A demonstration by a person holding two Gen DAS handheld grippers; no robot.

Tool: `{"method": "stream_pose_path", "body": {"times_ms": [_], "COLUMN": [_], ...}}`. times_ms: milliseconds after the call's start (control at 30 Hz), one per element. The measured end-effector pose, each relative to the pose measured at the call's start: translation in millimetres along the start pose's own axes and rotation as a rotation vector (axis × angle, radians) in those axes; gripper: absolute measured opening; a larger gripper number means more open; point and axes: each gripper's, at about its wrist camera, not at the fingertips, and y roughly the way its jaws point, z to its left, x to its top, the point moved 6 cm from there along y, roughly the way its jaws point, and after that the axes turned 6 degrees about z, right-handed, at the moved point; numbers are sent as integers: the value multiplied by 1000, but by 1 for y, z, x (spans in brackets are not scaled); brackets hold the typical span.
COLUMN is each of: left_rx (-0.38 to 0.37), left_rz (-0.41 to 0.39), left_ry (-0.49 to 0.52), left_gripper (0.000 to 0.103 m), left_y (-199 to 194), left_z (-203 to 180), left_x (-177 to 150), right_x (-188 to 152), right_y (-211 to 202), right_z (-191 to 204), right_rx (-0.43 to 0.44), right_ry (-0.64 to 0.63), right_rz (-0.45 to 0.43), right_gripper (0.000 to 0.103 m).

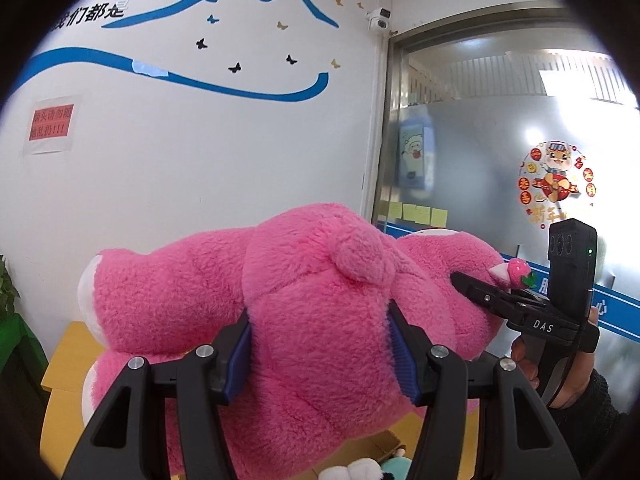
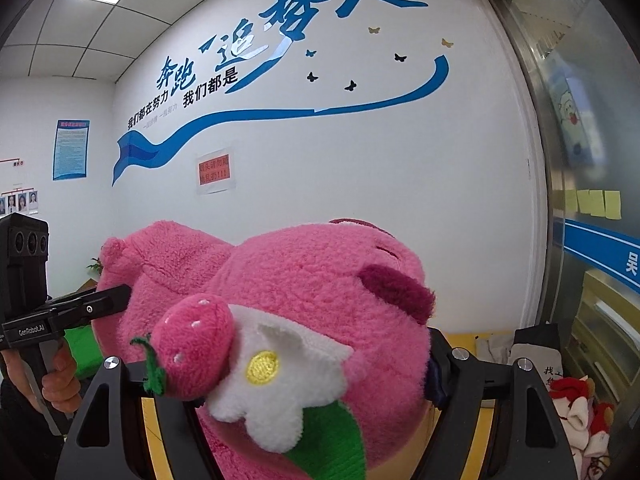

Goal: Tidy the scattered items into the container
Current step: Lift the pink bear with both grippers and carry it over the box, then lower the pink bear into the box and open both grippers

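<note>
Your left tool point(image 1: 320, 344) is closed partway on the body of a large pink plush bear point(image 1: 304, 300), its two blue ribbed pads point(image 1: 400, 356) pressed into the fur on either side, just below the bear's round stub tail point(image 1: 362, 256). Your right tool point(image 2: 312, 364) clamps the bear's head end, its fingers sunk in the fur and mostly hidden; in the left view its dark finger point(image 1: 476, 290) pokes into the plush from the right. The bear hangs sideways between the two tools, lifted in the air in front of a white wall point(image 1: 200, 160) with blue lettering. The toy is thick, shaggy fleece with white foot soles point(image 1: 86, 288), a dark maroon ear patch point(image 2: 400, 288), and a trim of a pink strawberry point(image 2: 196, 344), a white flower with a yellow centre point(image 2: 280, 372) and a green leaf point(image 2: 332, 440). Below the bear you can glimpse a yellow cardboard box point(image 1: 72, 356) with small plush toys point(image 1: 356, 470) inside it. To the right stands a frosted glass door point(image 1: 500, 160) with stickers, and red and white soft items point(image 2: 576, 408) lie piled near it.
</note>
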Motion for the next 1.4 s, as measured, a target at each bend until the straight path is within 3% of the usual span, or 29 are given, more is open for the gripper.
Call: {"method": "stream_pose_path", "body": {"times_ms": [200,333,433,667,800,933,1133,1233,1400], "left_rx": [26,41,62,69,108,130,115,78,53], "left_rz": [51,112,230,480,611,595,601,611,639], "left_ry": [-29,-68,-116,-259,-347,-303,-294,-276,-338], "left_gripper": [58,58,58,55,43,43,43,43,45], "left_y": [65,119,171,282,320,319,302,312,305], "left_z": [33,63,88,141,156,149,152,160,167], "left_x": [-5,-31,-69,-190,-256,-274,-269,-266,-257], "right_x": [2,-19,-53,-176,-242,-272,-273,-270,-287], "right_y": [64,124,177,297,338,346,336,327,331], "right_z": [-35,-67,-92,-152,-179,-188,-187,-176,-194], "right_rx": [-12,-16,-17,-48,-86,-117,-128,-131,-137], "right_ry": [58,108,136,201,237,203,240,225,311], "right_rz": [34,76,139,333,472,557,607,623,668], "right_gripper": [82,82,82,82,83,84,84,85,101]}}
